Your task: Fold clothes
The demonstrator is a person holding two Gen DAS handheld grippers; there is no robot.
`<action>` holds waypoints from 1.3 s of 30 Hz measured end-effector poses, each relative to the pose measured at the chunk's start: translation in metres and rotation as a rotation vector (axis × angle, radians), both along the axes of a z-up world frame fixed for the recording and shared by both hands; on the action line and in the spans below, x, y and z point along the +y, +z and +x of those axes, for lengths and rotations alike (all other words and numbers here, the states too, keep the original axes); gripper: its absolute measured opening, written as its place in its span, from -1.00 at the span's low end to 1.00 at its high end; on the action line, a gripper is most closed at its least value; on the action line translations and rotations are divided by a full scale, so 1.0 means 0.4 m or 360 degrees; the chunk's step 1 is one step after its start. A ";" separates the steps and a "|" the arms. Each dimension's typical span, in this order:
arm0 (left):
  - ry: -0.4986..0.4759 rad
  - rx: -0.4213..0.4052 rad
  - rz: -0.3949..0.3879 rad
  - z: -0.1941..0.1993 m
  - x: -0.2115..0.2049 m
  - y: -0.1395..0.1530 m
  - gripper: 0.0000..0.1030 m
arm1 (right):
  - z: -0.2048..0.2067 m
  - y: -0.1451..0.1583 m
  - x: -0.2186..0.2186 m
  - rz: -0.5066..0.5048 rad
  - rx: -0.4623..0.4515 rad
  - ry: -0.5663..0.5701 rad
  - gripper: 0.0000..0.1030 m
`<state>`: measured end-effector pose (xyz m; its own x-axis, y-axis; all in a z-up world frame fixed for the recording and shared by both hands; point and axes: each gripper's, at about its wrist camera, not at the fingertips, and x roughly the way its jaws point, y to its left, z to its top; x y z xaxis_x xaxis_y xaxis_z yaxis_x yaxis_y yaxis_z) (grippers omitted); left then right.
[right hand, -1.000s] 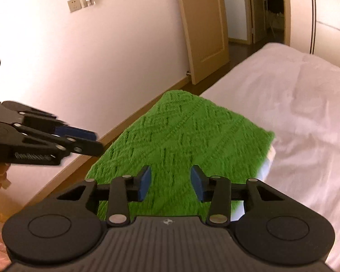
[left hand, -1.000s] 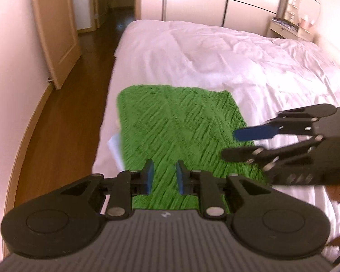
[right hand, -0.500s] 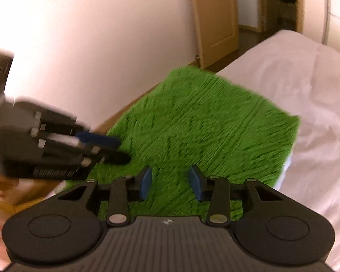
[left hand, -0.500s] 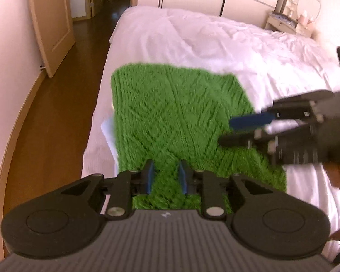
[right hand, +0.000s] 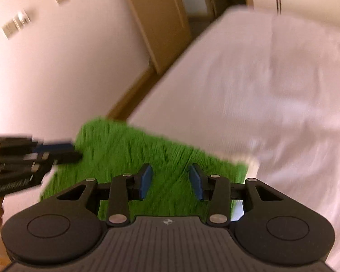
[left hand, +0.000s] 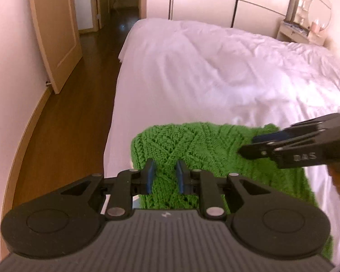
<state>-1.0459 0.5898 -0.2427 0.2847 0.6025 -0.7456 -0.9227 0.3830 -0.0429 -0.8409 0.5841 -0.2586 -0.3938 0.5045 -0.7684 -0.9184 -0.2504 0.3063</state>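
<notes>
A green cable-knit garment (left hand: 199, 142) lies folded on the white bed (left hand: 215, 72), near the bed's left edge. My left gripper (left hand: 163, 175) is open just above its near part, with knit showing between the pads. My right gripper (left hand: 247, 146) reaches in from the right over the garment's right side. In the right wrist view the image is blurred; the right gripper (right hand: 170, 179) is open over the garment (right hand: 129, 149), and the left gripper (right hand: 74, 151) shows at the left edge over the garment's left corner.
A wooden floor (left hand: 63, 122) runs along the bed's left side, with an open door (left hand: 54, 29) and a pale wall. White wardrobes (left hand: 215, 2) stand beyond the bed. A dressing table with a round mirror (left hand: 319, 11) stands at the far right.
Both grippers have dropped lower and closer to the garment's near end, so less of it shows. The right wrist view has tilted and blurred. Both jaws stay open.
</notes>
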 end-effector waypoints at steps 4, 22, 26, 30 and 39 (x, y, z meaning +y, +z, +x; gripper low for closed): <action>0.0012 -0.0035 0.0012 -0.020 -0.062 0.030 -0.67 | 0.000 0.018 -0.015 0.0040 -0.0019 0.0018 -0.18; 0.0125 0.0041 -0.0073 -0.035 -0.354 -0.043 -0.61 | -0.111 0.020 -0.380 0.0198 -0.0246 0.0453 -0.17; 0.0126 0.0060 -0.0067 -0.028 -0.364 0.012 -0.65 | -0.143 0.013 -0.401 0.0268 -0.0370 0.0514 -0.18; 0.0088 0.0026 -0.0005 -0.025 -0.420 0.083 -0.68 | -0.108 0.075 -0.440 0.0313 -0.0265 0.0403 -0.18; 0.0172 0.0116 -0.0092 -0.007 -0.470 -0.024 -0.61 | -0.126 0.018 -0.484 0.0204 -0.0342 0.0475 -0.18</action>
